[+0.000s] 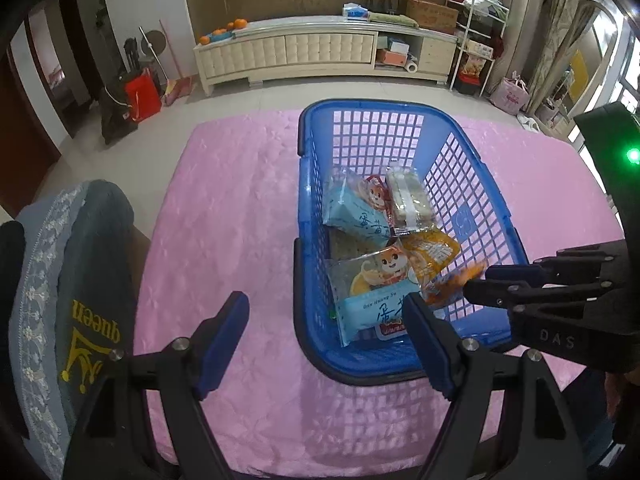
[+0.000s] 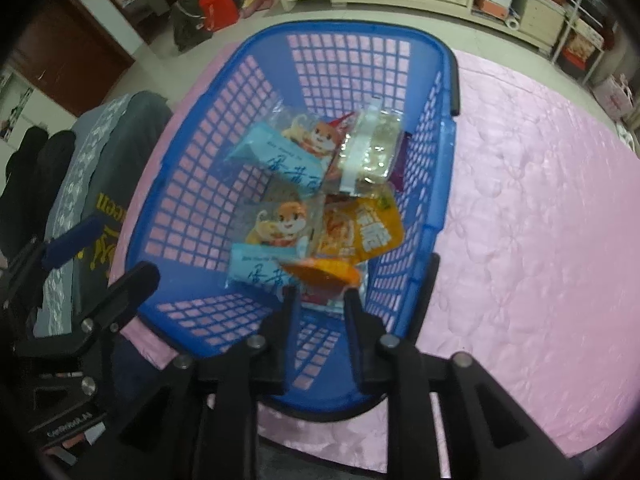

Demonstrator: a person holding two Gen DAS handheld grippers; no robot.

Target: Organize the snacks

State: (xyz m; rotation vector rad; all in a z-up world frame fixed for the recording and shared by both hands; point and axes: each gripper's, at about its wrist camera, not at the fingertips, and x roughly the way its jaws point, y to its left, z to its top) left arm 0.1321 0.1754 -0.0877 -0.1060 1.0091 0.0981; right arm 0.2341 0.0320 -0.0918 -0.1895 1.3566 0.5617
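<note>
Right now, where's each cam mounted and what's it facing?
Left wrist: on the left gripper, angled down over the pink tablecloth at the blue basket; own open fingers show, right gripper at right.
Right wrist: on the right gripper, steeply down into the basket; left gripper at left.
Shared: basket, snack packets, orange packet.

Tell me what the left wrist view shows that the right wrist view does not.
Only the left wrist view: oranges on the long cream cabinet, and a green light. Only the right wrist view: the purple packet edge beside the clear packet. Both: the blue plastic basket of snacks on the pink cloth.
</note>
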